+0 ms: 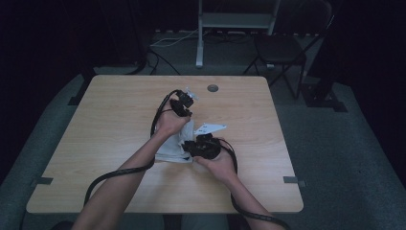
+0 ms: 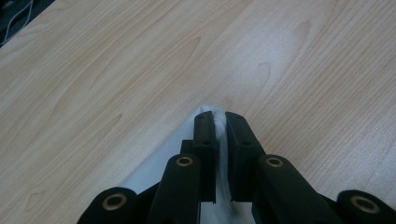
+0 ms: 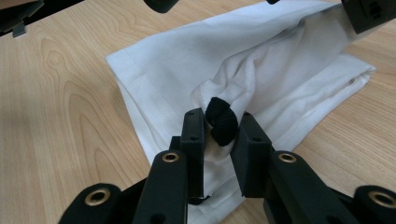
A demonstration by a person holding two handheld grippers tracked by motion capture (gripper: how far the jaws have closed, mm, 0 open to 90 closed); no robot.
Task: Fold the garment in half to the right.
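White cloth (image 3: 261, 60) is lying partly folded on the wooden counter (image 1: 110, 129), bunched between the 2 tools. The left hand-held gripper (image 2: 219, 122) is pinching an edge of it, jaws nearly together. The right hand-held gripper (image 3: 223, 125) is clamping a small black piece (image 3: 222, 122) at the cloth's knotted middle. Flattening and final folds are probably remaining.

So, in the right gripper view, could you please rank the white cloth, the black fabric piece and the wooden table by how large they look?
1. Wooden table, running past the frame edges.
2. White cloth, spread over much of the middle.
3. Black fabric piece, a small wad between the right gripper jaws; nearness to the camera enlarges it, yet it looks smallest.
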